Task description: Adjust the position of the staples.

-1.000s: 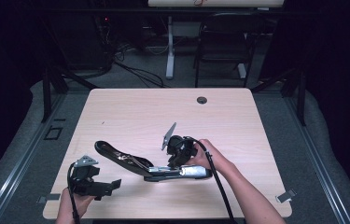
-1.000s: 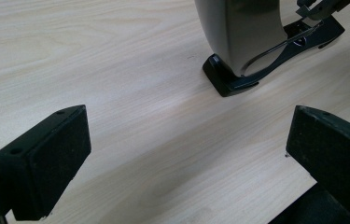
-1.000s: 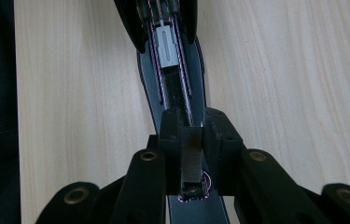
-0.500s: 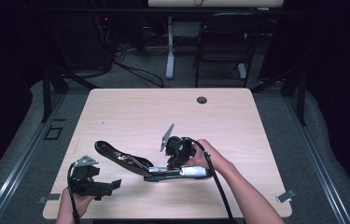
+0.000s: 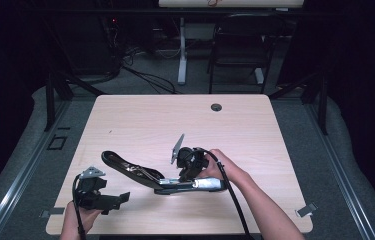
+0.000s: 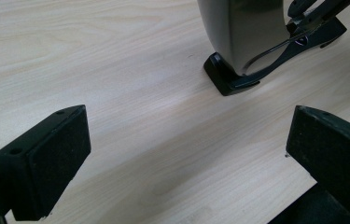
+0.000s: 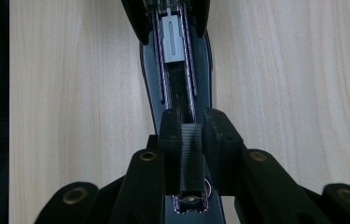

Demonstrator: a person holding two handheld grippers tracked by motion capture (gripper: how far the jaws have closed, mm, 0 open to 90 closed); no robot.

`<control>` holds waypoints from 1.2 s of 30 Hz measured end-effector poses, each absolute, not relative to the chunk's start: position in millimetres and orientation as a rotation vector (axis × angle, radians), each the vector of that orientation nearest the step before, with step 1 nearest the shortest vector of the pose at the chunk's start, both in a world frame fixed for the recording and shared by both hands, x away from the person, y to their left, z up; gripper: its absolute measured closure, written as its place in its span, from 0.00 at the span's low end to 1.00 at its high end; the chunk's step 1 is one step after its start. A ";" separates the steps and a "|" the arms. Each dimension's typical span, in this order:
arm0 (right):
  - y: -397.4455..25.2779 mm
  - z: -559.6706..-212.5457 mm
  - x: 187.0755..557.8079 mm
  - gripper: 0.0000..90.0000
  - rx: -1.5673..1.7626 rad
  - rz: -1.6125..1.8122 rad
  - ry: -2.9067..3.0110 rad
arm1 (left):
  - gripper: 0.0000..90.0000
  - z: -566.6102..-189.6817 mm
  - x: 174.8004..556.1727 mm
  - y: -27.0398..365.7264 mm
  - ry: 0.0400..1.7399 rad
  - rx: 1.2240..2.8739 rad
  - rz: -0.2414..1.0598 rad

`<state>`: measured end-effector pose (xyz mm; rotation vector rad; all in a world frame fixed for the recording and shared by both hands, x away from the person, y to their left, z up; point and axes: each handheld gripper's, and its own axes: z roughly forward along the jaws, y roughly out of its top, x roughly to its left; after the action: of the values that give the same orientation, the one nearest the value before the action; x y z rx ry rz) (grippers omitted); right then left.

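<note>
1. Two tongs at the near half of the tabletop [image 5: 140,115], one at each end of an opened stapler [image 5: 155,176].
2. Far left, near the front edge: left tongs [image 5: 117,199], held in a hand [image 5: 77,220], spread wide with nothing between the pads [image 6: 58,158]; resting just above the wood, apart from the stapler.
3. Just right of those: stapler's raised black arm [image 5: 120,164], tilted up and away toward the left, its tip seen close ahead in the left gripper view [image 6: 242,42].
4. Middle: stapler base lying flat on the wood, metal staple channel [image 7: 175,42] exposed.
5. Right: right tongs [image 7: 192,154] pointing down onto the stapler's hinge end, pinched tight on a ribbed black strip [image 7: 192,158] running along the channel.
6. Farthest right: hand [image 5: 225,167] and forearm reaching in from the lower edge.
</note>
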<state>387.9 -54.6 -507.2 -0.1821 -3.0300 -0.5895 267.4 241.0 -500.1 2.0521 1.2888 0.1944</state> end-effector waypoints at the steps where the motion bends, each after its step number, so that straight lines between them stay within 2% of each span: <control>1: -54.6 -507.5 388.1 0.86 -0.179 -0.588 -3.033 | 0.00 -500.1 267.4 241.0 1.289 2.052 0.194; 36: -62.2 -505.0 384.7 0.86 -0.127 -0.663 -3.031 | 0.00 -500.2 267.4 239.9 1.285 2.055 0.194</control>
<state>384.7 -62.2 -505.0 -0.1267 -3.0310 -0.6628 267.4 239.9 -500.2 2.0553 1.2849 0.1941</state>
